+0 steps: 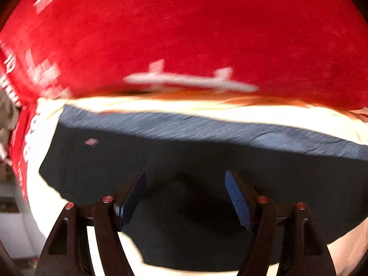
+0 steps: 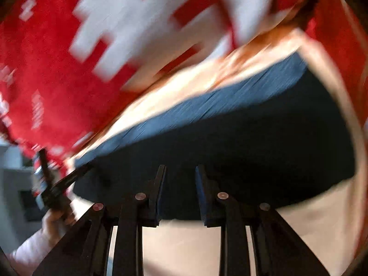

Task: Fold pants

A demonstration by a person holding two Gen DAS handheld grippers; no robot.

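The dark navy pants [image 1: 174,147] lie folded in a flat block on a white surface [image 1: 41,197], with a small pink tag near their left end. My left gripper [image 1: 185,179] is open, its blue-padded fingers [image 1: 132,197] spread just above the near part of the pants, holding nothing. In the right wrist view the same pants [image 2: 241,142] stretch from lower left to upper right. My right gripper [image 2: 180,172] is open with a narrower gap, over the pants' near edge, empty. Both views are motion-blurred.
A red cloth with white lettering [image 1: 184,34] rises behind the white surface and fills the background [image 2: 57,57]. In the right wrist view the left gripper and the hand holding it [image 2: 55,195] show at lower left. Room furniture shows at the far left.
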